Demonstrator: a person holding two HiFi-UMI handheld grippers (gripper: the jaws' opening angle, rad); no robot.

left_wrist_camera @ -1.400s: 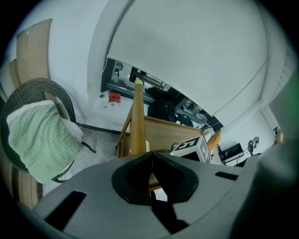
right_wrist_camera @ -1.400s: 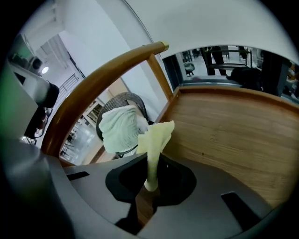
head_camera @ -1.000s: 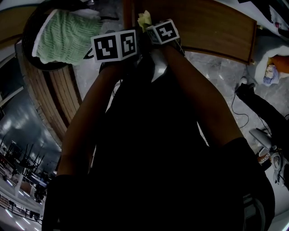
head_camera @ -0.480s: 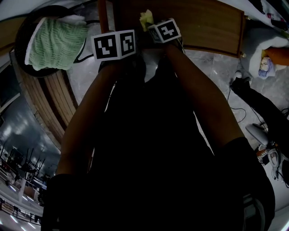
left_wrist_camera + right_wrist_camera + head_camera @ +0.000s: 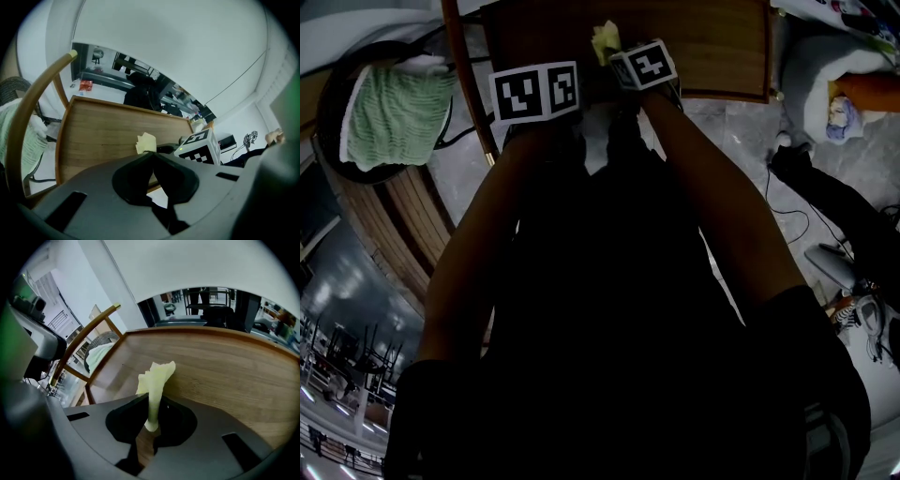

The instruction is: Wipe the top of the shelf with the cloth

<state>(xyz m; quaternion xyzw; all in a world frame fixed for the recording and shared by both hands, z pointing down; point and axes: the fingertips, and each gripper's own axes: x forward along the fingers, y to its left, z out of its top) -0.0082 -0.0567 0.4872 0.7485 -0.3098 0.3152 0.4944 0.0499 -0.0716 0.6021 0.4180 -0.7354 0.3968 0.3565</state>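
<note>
Since a second ago the smooth brown wooden shelf (image 5: 712, 47) has slid toward the middle of the head view, and the dark round chair (image 5: 356, 159) holding a green knitted towel (image 5: 394, 117) has drifted left. The left gripper (image 5: 153, 161) is clenched on nothing. The right gripper (image 5: 151, 420) pinches the crumpled pale-yellow cloth (image 5: 157, 376) upright over the shelf's near edge.

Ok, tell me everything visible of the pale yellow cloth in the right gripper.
The pale yellow cloth is small, thin and crumpled, apparently soft fabric. The right gripper has its jaws shut on its lower end, so the bunched top stands up past them, over the brown wooden shelf top. Whether it touches the wood cannot be told.
</note>
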